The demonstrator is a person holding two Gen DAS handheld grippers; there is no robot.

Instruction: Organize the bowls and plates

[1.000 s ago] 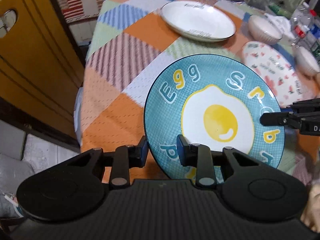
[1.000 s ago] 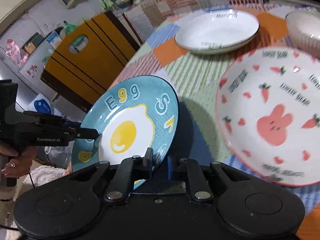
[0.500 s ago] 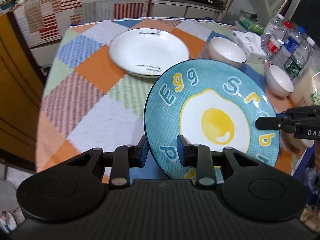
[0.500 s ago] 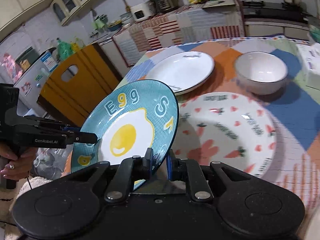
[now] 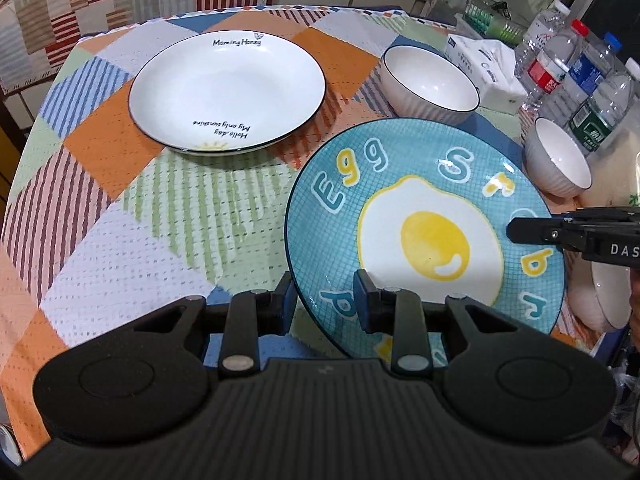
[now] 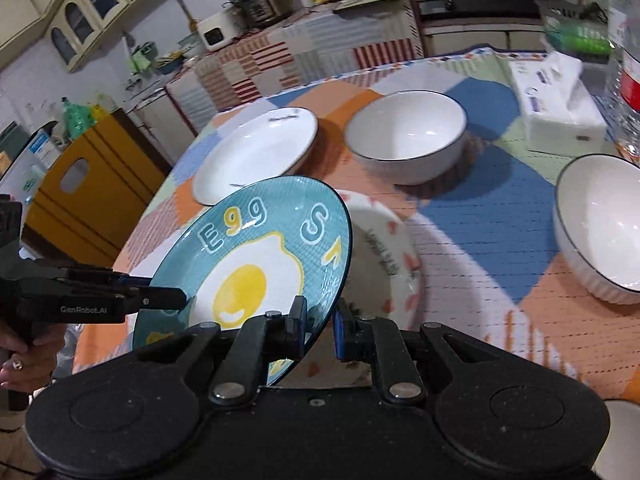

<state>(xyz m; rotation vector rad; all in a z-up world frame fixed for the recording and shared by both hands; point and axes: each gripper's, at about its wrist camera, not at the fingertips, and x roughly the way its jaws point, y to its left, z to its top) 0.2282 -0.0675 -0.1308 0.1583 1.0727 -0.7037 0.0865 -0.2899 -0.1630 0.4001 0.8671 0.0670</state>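
Tongs, left (image 5: 325, 305) and right (image 6: 320, 330), clamp egg plate (image 5: 424, 236) above carrot plate (image 6: 390, 260); bowls (image 6: 408, 136) beyond.

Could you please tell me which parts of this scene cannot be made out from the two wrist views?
- Pink carrot-print plate: right wrist view shows one side only; the egg plate covers the rest.
- Egg plate near rim: left wrist view, hidden behind the left tool.
- Lettering on the white plate: right wrist view, too small.
- Water bottles: left wrist view, labels too small to read.
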